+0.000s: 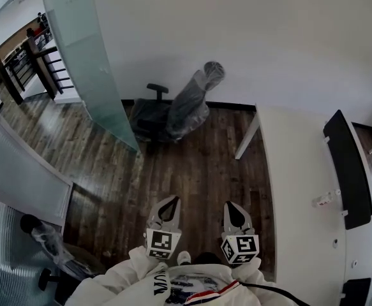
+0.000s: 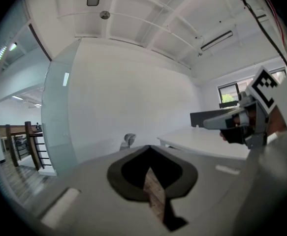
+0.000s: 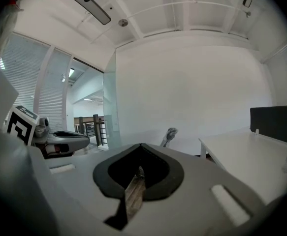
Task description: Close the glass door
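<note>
Glass door (image 1: 89, 56) open, wrapped chair (image 1: 176, 110) near

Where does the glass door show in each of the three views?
Head view: glass door, upper left.
Left gripper view: left side.
Right gripper view: left of centre.
Shared landmark: the plastic-wrapped chair, right of the door in all three.
</note>
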`<state>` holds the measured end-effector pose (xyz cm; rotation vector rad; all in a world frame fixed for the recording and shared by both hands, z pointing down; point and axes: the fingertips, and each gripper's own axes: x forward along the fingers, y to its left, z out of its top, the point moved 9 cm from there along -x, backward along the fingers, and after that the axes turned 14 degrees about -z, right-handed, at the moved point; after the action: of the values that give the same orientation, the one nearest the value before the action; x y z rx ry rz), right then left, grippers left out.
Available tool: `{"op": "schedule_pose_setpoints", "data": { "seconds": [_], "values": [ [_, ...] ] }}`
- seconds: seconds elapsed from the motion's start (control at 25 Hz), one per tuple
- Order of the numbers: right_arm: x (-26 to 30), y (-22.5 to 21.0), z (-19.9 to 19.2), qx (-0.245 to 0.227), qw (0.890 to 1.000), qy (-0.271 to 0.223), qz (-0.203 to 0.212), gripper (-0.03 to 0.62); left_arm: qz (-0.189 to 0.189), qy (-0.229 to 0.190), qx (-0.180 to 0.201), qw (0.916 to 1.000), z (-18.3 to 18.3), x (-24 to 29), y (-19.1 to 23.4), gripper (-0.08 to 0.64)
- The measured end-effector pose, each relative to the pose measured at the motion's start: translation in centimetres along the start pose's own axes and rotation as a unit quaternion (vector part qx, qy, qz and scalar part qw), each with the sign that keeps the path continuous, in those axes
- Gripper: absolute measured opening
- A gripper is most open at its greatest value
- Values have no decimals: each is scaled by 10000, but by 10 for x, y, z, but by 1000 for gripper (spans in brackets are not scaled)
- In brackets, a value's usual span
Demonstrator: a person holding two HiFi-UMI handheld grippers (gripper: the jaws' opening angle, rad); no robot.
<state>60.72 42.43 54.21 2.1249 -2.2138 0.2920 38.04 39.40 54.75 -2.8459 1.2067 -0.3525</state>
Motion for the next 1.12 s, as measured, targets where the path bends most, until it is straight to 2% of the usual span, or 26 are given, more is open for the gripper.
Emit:
{"op": "schedule_pose_setpoints", "data": {
  "seconds": [0.28, 0.48, 0.76, 1.12],
  "values": [
    [21, -27, 1, 101, 9997, 66, -197, 6, -232, 39, 7, 9997, 4, 38, -3, 2],
    [68, -46, 4, 212, 9997, 65, -92, 6, -145, 158, 50, 9998, 8, 78, 14, 2],
    [147, -79, 27, 224, 9996, -44, 134, 6, 19, 217, 140, 9997, 26, 147, 45, 3],
    [211, -120, 45, 260, 9995, 3, 188, 6, -16, 336, 213, 9992, 43, 224, 65, 2]
  ]
}}
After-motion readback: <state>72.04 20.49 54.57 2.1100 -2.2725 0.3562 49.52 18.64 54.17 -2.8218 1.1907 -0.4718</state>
